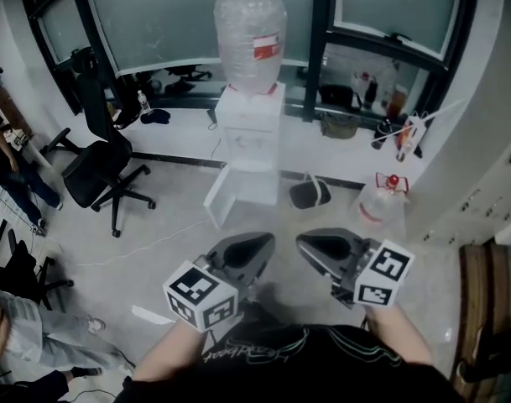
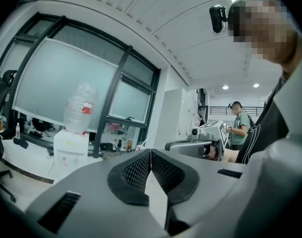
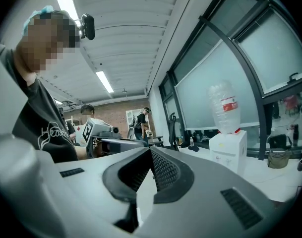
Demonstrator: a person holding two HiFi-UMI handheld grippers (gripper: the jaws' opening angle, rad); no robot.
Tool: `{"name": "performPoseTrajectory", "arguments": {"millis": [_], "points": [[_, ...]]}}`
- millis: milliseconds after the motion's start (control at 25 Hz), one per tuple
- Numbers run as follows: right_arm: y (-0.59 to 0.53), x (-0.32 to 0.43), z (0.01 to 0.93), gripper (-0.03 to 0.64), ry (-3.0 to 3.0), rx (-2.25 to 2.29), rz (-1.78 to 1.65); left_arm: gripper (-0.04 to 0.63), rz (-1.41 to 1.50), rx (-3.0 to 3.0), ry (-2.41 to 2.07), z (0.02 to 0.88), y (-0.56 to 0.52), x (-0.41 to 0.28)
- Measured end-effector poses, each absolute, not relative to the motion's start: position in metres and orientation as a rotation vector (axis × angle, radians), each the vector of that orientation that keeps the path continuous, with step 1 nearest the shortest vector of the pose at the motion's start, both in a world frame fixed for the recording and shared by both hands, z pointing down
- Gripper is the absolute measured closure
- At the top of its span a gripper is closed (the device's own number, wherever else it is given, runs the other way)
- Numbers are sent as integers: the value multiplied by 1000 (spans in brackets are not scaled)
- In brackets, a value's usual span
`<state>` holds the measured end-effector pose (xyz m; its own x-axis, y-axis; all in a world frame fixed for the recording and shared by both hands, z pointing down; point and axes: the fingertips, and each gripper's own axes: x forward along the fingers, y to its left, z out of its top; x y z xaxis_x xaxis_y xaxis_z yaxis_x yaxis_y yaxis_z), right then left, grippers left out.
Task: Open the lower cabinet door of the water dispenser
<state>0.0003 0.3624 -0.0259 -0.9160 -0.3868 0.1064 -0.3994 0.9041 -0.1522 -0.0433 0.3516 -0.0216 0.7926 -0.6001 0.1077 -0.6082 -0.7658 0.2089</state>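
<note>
Two grippers are what we hold out in front of our black shirt (image 1: 305, 355), side by side and near each other, both pointing almost level toward the far wall. The left gripper (image 1: 262, 243) has the left marker cube (image 1: 202, 295) at its back end, close to our forearm. The right gripper (image 1: 312, 247) carries the right marker cube (image 1: 383, 274) in the same way. In the left gripper view we see the two ribbed pads pressed together at the tips, with nothing between them. In the right gripper view the pads also meet at the tips, and nothing is caught there. Neither gripper touches anything.

Beyond the grippers lies a stretch of pale floor (image 1: 339, 221). Further on, well apart from both grippers, the water dispenser (image 1: 253, 124) stands upright in front of the low white ledge (image 1: 179, 133). Its lower cabinet door (image 1: 221, 193) is swung out toward the left side of the head view, so the lower compartment shows open. On top of the dispenser sits a large clear bottle (image 1: 251, 36) with a red label, neck down.

Left of the dispenser a black office chair (image 1: 100, 170) stands on the floor. To the right we see a dark rounded object (image 1: 310, 193) and, near it, a clear water jug (image 1: 381, 204) with a red cap. Behind everything are frosted windows (image 1: 179, 15) in dark frames.
</note>
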Motion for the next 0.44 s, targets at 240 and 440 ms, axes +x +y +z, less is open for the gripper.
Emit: {"name": "performPoseTrajectory", "arguments": {"millis": [240,440], "points": [[362,9,-31,603,-3002,658,279,592,36,2746,-921,-26,352,-38],[364,15,-35,603,-3018,670,286,592,37,2753,-913,-27,355,-32]]}}
